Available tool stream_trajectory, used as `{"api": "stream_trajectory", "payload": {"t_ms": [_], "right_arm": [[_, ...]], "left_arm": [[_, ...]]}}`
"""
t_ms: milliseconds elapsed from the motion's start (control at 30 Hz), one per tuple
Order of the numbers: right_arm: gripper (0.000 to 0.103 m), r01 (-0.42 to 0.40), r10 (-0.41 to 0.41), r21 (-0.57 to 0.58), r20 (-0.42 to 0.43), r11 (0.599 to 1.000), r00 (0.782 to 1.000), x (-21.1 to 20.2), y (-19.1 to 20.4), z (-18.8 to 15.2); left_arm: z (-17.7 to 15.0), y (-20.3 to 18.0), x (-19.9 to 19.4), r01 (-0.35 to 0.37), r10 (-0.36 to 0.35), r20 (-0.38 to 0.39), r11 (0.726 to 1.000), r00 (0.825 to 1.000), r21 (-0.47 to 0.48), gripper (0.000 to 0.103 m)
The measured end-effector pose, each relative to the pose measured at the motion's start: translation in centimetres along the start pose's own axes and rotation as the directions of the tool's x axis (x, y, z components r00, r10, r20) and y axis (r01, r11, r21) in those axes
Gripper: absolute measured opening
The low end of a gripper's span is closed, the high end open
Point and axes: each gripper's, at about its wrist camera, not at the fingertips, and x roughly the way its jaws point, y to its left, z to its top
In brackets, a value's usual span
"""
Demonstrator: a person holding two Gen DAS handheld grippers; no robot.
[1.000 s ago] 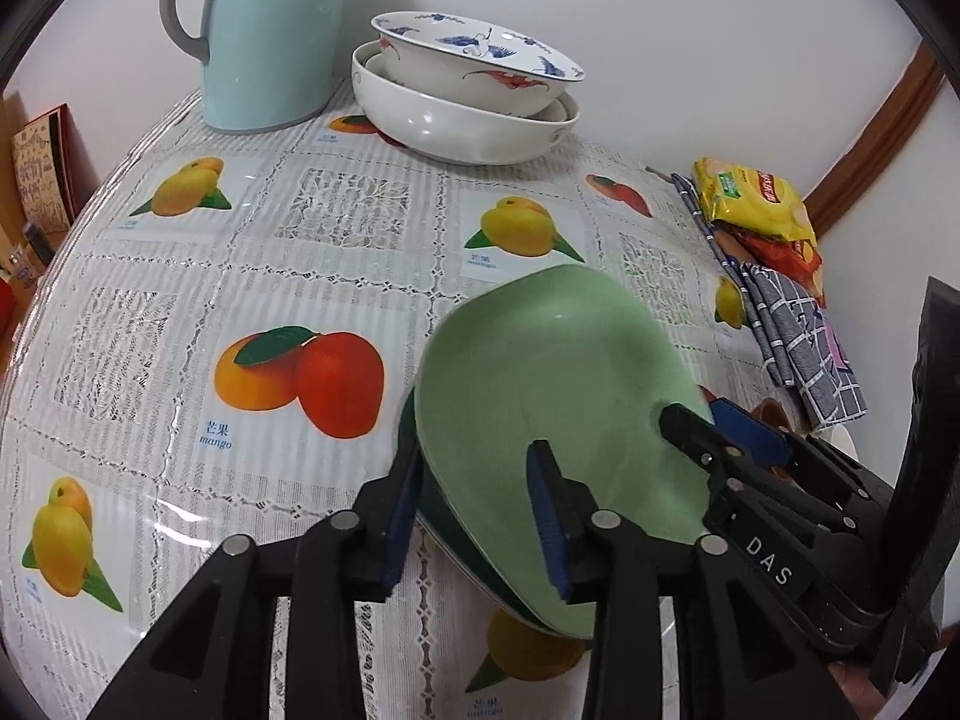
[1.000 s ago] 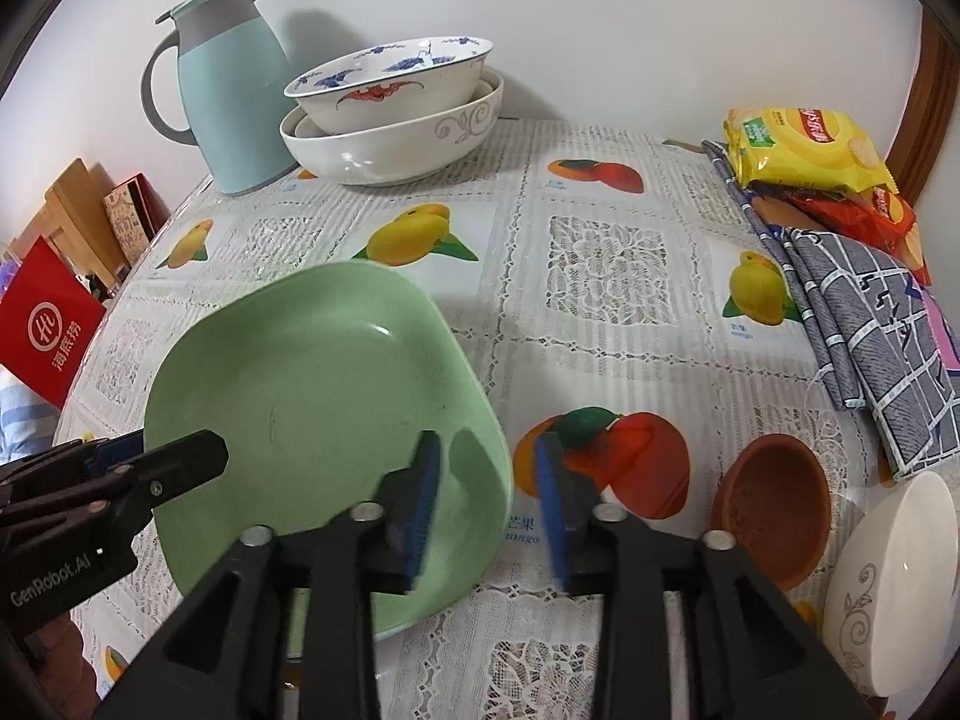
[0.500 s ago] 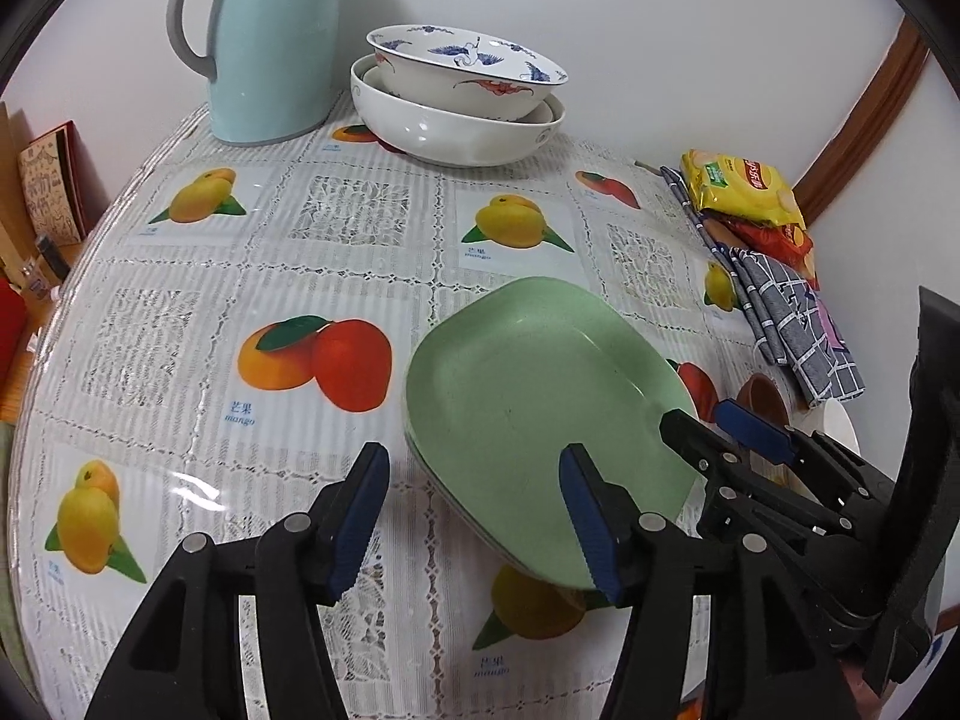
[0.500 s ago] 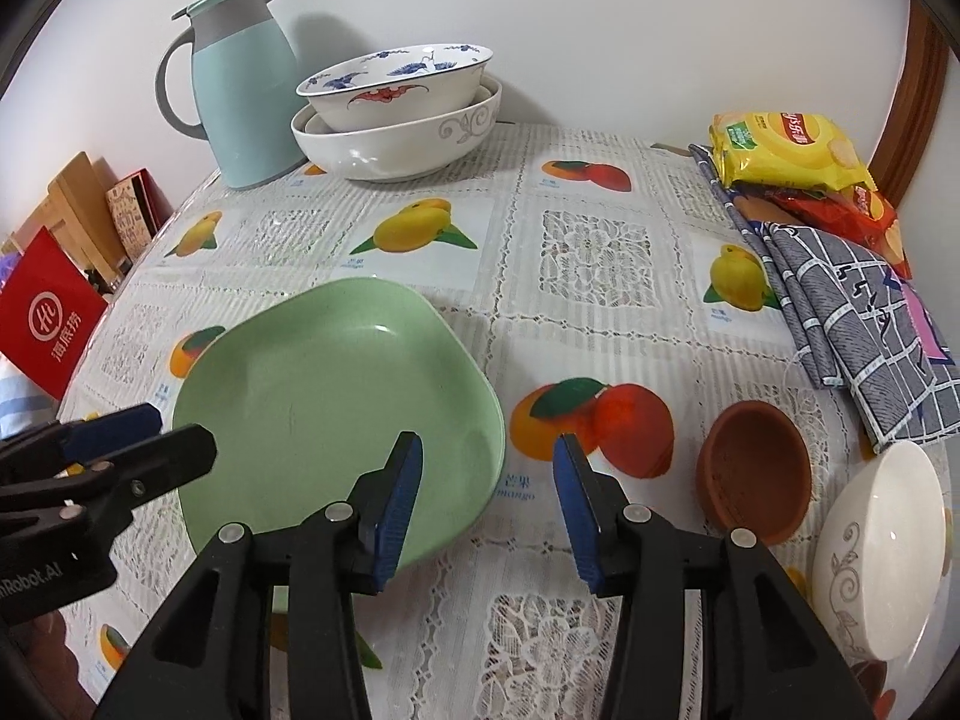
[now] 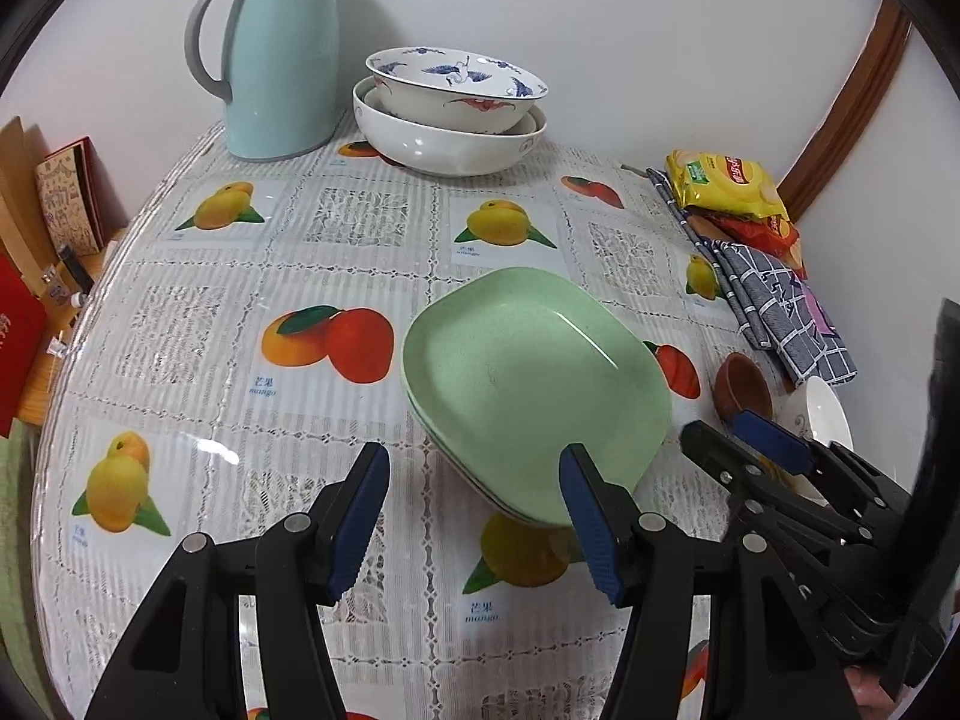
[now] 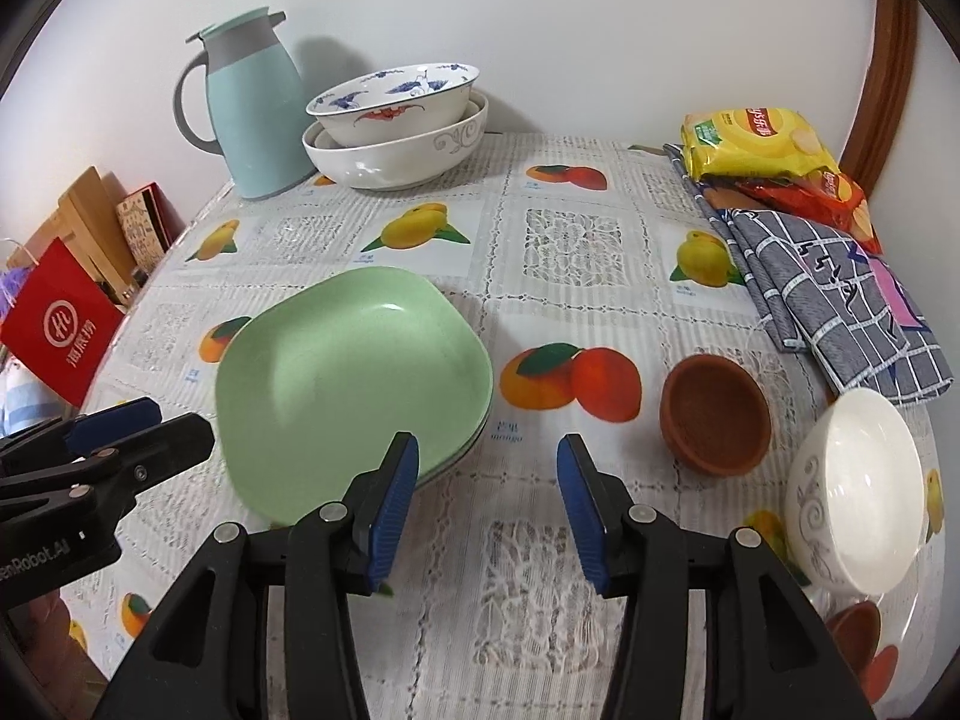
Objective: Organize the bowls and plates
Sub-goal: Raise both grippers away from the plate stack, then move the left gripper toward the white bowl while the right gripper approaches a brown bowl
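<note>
A stack of green square plates (image 5: 534, 384) lies on the fruit-print tablecloth (image 5: 360, 240); it also shows in the right wrist view (image 6: 348, 384). My left gripper (image 5: 474, 516) is open and empty, just short of the stack's near edge. My right gripper (image 6: 486, 510) is open and empty, at the stack's right front corner. A blue-patterned bowl (image 5: 456, 84) sits nested in a white bowl (image 5: 450, 144) at the back. A small brown bowl (image 6: 714, 414) and a white bowl (image 6: 858, 480) stand at the right.
A light blue jug (image 5: 282, 60) stands at the back left. Snack bags (image 6: 762, 150) and a checked cloth (image 6: 840, 300) lie along the right edge. A red bag (image 6: 60, 324) and boxes stand off the table's left side. The wall is close behind.
Both grippers have opened, let go of the green plate and pulled back toward the near edge. The plate now lies flat on the stack.
</note>
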Motion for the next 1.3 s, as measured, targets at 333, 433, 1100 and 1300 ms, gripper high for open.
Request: {"api": "stream_trajectory", "payload": {"t_ms": [333, 433, 1100, 1300], "right_arm": [[0.048, 0.024, -0.024, -0.008, 0.013, 1.0, 1.0, -2.8, -0.4, -3.0], [0.048, 0.031, -0.031, 0.015, 0.015, 0.999, 0.999, -3.6, -1.0, -3.7], [0.055, 0.042, -0.073, 0.261, 0.109, 0.964, 0.991, -11.1, -10.6, -7.3], [0.056, 0.13, -0.156, 0.272, 0.077, 0.953, 0.985, -12.8, -14.8, -9.2]], "left_arm": [[-1.9, 0.7, 2.9, -0.008, 0.005, -0.054, 0.999, 0.999, -0.049, 0.056], [-2.0, 0.7, 2.8, -0.003, 0.0, -0.055, 0.999, 0.998, -0.052, 0.056], [-2.0, -8.0, -5.0, 0.014, -0.027, 0.108, 0.993, 0.994, 0.121, 0.056], [-2.0, -12.7, -4.7, 0.076, -0.087, 0.065, 0.985, 0.994, 0.154, 0.056]]}}
